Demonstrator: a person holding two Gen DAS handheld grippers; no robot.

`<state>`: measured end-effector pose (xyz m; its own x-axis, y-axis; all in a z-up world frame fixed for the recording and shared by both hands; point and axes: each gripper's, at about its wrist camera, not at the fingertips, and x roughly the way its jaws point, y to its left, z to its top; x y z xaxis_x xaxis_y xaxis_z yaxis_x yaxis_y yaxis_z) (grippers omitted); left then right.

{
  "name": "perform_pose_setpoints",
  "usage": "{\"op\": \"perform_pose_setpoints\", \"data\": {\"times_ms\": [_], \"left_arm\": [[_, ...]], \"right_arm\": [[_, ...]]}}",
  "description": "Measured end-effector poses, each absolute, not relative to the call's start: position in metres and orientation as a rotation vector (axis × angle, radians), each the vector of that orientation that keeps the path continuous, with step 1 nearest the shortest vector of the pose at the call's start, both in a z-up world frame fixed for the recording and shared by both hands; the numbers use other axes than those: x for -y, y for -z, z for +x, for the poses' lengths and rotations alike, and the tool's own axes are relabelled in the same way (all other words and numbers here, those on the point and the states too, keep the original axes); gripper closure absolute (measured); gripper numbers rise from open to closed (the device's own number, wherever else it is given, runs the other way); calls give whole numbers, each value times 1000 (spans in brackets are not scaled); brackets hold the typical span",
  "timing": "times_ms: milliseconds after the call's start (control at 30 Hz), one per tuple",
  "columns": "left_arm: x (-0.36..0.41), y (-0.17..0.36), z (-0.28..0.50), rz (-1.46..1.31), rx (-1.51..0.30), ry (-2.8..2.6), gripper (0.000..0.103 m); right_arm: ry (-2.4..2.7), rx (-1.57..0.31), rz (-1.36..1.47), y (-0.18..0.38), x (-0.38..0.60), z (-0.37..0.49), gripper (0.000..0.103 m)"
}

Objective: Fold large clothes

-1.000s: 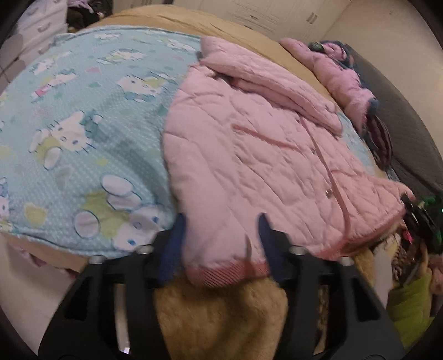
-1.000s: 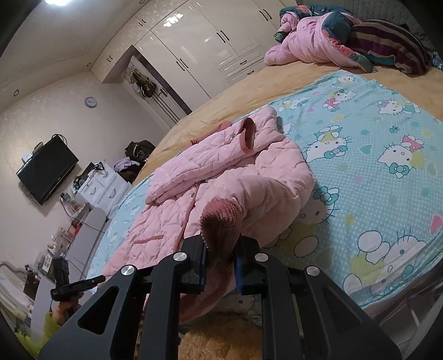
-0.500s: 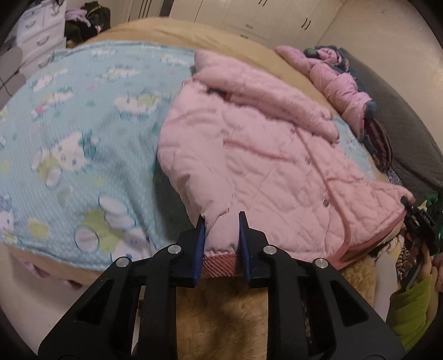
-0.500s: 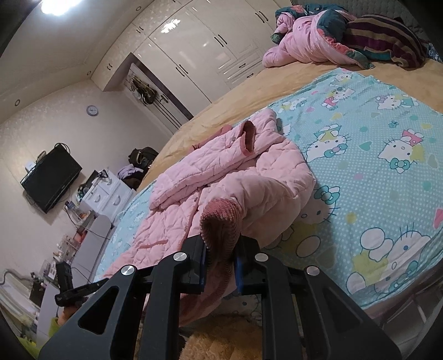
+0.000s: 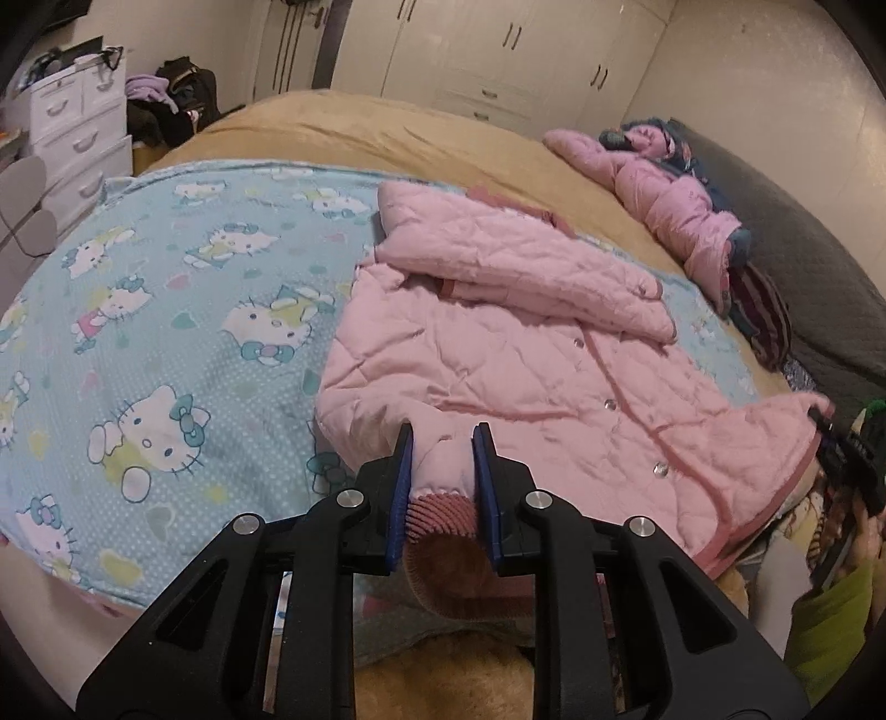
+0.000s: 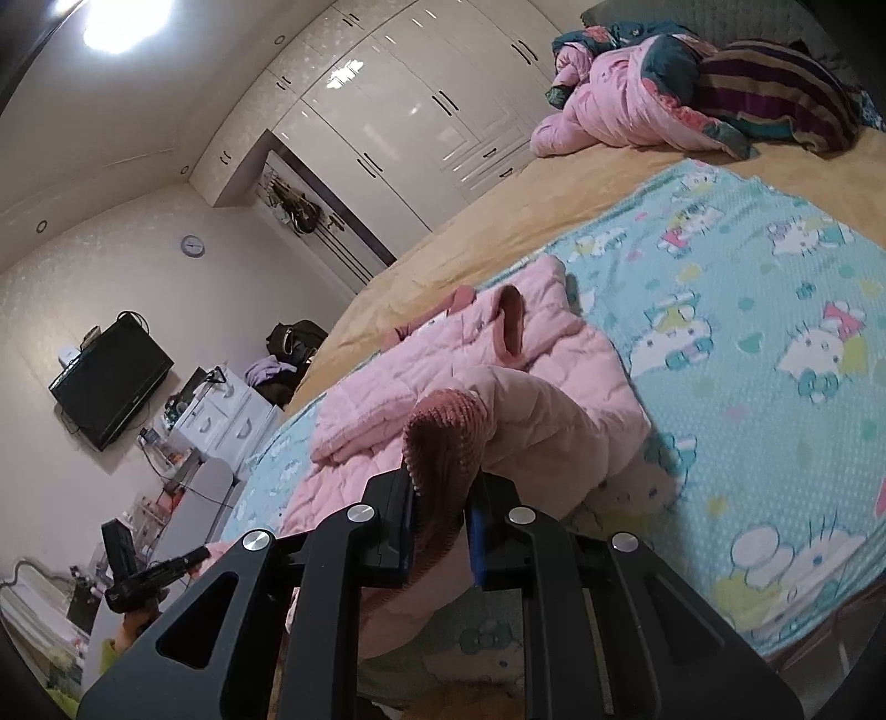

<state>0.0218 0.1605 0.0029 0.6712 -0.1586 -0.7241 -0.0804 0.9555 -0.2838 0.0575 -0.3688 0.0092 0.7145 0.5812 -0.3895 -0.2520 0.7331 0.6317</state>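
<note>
A pink quilted jacket (image 5: 509, 343) lies front-up on a blue cartoon-cat sheet (image 5: 166, 310) on the bed. My left gripper (image 5: 442, 443) is shut on the jacket's left sleeve at its ribbed cuff (image 5: 440, 512) near the bed's front edge. My right gripper (image 6: 440, 482) is shut on the other sleeve's dark pink ribbed cuff (image 6: 443, 437) and holds it lifted above the jacket (image 6: 498, 399). The right gripper also shows at the far right edge of the left wrist view (image 5: 830, 437), at the jacket's corner.
A heap of pink and striped clothes (image 6: 681, 94) lies at the head of the bed. White wardrobes (image 5: 482, 50) line the far wall. A white drawer unit (image 5: 72, 138) and a wall TV (image 6: 111, 382) stand to the left.
My left gripper closed on the sleeve cuff and has lifted and drawn it back; the view now tilts up. My right gripper has raised its cuff slightly.
</note>
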Motion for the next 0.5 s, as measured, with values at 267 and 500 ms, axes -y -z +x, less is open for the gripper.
{"op": "perform_pose_setpoints", "data": {"times_ms": [267,500], "left_arm": [[-167,44,2,-358,-987,64,81],[-175,79,-19,-436,-1080,64,60]], "right_arm": [[-500,-601,577,-17,370,73,89],[-517,-590,553,-28,368,92,90]]}}
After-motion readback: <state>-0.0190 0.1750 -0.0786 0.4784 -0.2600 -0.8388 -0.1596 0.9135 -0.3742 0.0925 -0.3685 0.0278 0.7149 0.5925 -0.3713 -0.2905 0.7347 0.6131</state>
